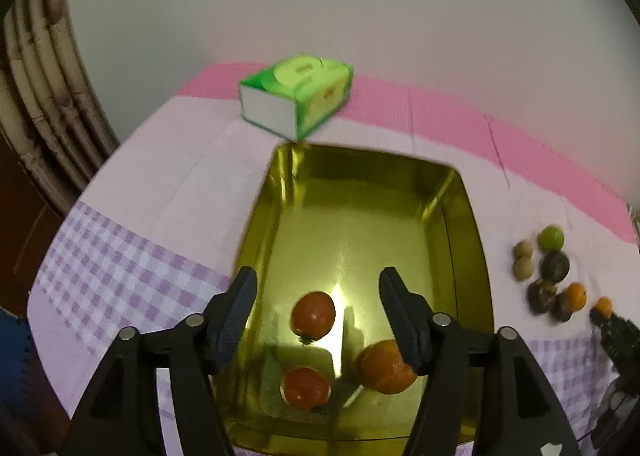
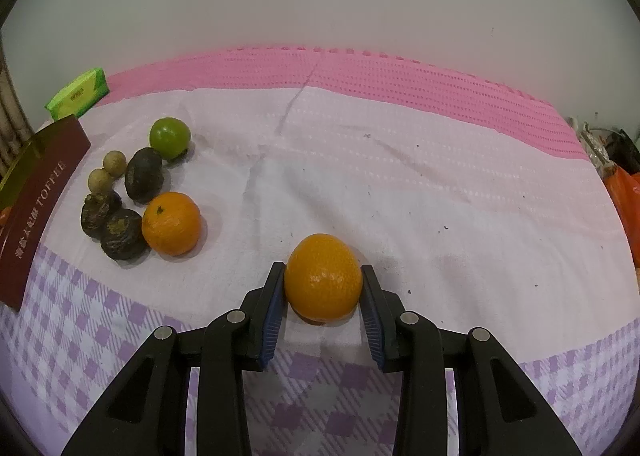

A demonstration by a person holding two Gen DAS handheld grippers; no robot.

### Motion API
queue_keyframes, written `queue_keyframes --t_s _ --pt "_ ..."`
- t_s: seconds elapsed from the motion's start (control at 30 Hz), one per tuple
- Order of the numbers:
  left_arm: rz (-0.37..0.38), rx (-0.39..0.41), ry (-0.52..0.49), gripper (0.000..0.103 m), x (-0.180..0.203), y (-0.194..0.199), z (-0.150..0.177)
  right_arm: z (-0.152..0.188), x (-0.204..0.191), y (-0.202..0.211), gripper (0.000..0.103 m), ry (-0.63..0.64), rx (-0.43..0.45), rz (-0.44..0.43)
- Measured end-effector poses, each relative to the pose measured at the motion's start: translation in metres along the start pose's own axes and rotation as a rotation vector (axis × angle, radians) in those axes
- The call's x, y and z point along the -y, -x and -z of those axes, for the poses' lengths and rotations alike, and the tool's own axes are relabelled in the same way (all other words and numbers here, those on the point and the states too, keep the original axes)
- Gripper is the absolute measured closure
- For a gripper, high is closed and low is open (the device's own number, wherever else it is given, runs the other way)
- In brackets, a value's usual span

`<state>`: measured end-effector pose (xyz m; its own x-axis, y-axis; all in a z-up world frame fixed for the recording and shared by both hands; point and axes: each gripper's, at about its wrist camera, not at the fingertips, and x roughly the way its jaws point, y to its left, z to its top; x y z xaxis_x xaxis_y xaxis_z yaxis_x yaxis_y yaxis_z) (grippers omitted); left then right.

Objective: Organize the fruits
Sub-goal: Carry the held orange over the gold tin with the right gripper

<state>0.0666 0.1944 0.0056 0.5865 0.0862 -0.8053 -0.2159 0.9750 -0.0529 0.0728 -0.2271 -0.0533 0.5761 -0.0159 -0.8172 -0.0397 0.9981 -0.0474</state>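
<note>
A green tissue box (image 1: pixel 298 96) lies at the far left of the cloth-covered tabletop (image 1: pixel 168 192), just beyond the far end of a shiny gold tray (image 1: pixel 466 240). The left gripper (image 1: pixel 318 286) hangs above the tray's near end, its jaws apart and holding nothing. Below them in the tray lie two red tomatoes (image 1: pixel 313 315) (image 1: pixel 306 387) and, just right of these, an orange (image 1: pixel 384 366), partly hidden by the right-hand jaw. Right of the tray, on the cloth, sits a cluster of fruit: two small tan ones (image 2: pixel 108 172), three dark wrinkled ones (image 2: pixel 144 175), a green lime (image 2: pixel 170 137) and a second orange (image 2: pixel 172 223). Further right, apart from the cluster, the right gripper (image 2: pixel 323 282) has its jaws pressed on either side of a third orange (image 2: pixel 323 276) low over the tabletop.
</note>
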Motion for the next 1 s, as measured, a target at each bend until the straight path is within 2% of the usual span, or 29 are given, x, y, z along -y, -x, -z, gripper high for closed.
queue_keyframes --t_s 0.07,0.2,0.37,0.5,0.63,0.77,0.9,1.0 --pt "-0.014 0.025 0.017 0.032 -0.005 0.009 -0.001 -0.003 0.000 -0.001 0.066 -0.004 -0.015 0.004" --pt "-0.026 0.048 0.044 0.030 -0.015 0.024 0.002 -0.004 -0.003 -0.002 0.066 -0.004 -0.024 0.022" --pt "-0.057 0.076 0.065 0.020 -0.029 0.040 0.009 -0.008 -0.008 0.001 0.067 -0.014 -0.036 0.064" --pt "-0.075 0.074 0.092 0.016 -0.043 0.048 0.017 -0.016 -0.017 0.016 0.067 -0.016 -0.017 0.076" --pt "-0.090 0.085 0.138 0.010 -0.054 0.054 0.018 -0.035 -0.038 0.040 0.067 0.001 0.029 0.010" --pt "-0.105 0.084 0.165 0.008 -0.062 0.059 0.022 -0.054 -0.078 0.062 0.067 0.036 0.051 -0.121" --pt "-0.147 0.082 0.217 0.008 -0.074 0.062 0.026 -0.060 -0.140 0.077 0.067 0.118 0.053 -0.254" --pt "-0.185 0.089 0.260 0.008 -0.084 0.062 0.026 -0.055 -0.183 0.079 0.067 0.195 0.033 -0.316"
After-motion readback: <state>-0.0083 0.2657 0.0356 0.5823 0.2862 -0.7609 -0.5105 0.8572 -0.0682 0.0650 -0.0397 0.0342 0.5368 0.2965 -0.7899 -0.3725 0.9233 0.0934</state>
